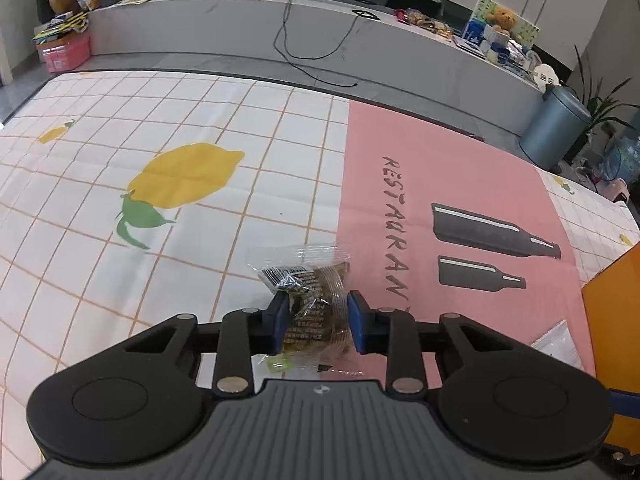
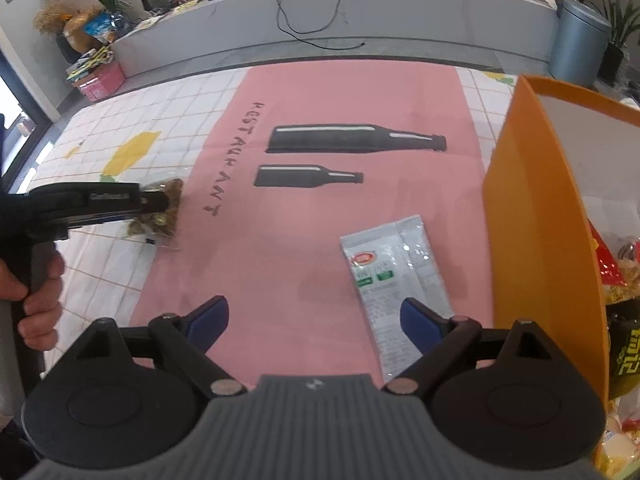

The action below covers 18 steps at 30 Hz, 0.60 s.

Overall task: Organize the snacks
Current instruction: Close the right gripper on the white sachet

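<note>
The clear-wrapped snack packet (image 1: pixel 316 300), with its brown contents and dark printed label, sits between the blue fingers (image 1: pixel 280 320) of your left gripper (image 1: pixel 317 316), which press in on it from both sides. In the right wrist view the same packet (image 2: pixel 160 216) pokes out past the tip of your left gripper (image 2: pixel 154 200), low over the counter (image 2: pixel 280 240) where the white checked cloth meets the pink panel. Whether it is lifted clear or touching the cloth, you cannot tell.

Your right gripper (image 2: pixel 316 320) has its fingers (image 2: pixel 208 316) spread wide and holds nothing. Its right finger lies over the near edge of a flat white sachet (image 2: pixel 394 280) with a red logo and green marks, which lies on the pink panel. The left wrist view catches only a corner of that sachet (image 1: pixel 558 344).

Just to the right of the sachet stands the orange box (image 2: pixel 540 220), its tall side wall facing you. Inside it are several snack bags (image 2: pixel 612 276), red and yellow among them. The orange wall also shows at the right edge of the left wrist view (image 1: pixel 612 300).

On the pink panel are two printed black bottles (image 2: pixel 352 140) and the word RESTAURANT. The checked cloth carries a printed yellow lemon (image 1: pixel 188 176). Your left hand (image 2: pixel 36 296) grips the handle of the left gripper at the left edge of the right wrist view.
</note>
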Motion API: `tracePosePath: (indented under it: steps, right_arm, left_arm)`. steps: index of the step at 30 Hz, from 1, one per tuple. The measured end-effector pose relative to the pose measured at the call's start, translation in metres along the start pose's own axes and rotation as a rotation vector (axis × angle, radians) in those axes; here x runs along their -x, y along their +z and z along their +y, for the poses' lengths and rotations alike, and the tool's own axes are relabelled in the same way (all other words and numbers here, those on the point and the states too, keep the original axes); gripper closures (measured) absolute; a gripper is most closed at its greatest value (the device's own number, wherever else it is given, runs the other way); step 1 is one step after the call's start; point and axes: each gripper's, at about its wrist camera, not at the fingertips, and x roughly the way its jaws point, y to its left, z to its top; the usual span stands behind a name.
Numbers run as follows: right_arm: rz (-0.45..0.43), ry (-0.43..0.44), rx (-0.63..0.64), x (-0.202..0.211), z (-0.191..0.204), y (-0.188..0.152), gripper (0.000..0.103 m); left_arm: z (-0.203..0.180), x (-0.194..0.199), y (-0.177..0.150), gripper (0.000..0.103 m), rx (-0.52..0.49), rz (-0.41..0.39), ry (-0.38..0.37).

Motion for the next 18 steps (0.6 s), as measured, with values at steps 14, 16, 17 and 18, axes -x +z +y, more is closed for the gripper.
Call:
tracePosePath:
  steps: [14,16,17,18]
  right_arm:
    - [-0.054,-0.134,-0.086,-0.024,-0.023,-0.007,0.037]
    - [-0.082,-0.162,-0.080,-0.028,-0.021,-0.007,0.037]
    - [-0.089,-0.171,-0.077,-0.029,-0.020,-0.007,0.036]
    - [-0.095,-0.181,-0.069,-0.031,-0.018,-0.008,0.035]
  left_arm:
    - [-0.016,0.022,-0.031,0.069,0.001,0.091,-0.070]
    - [-0.019,0.024,-0.035,0.069,-0.011,0.115,-0.085]
    - [-0.020,0.024,-0.036,0.068,-0.018,0.119,-0.087]
    - [-0.022,0.024,-0.038,0.068,-0.023,0.117,-0.084]
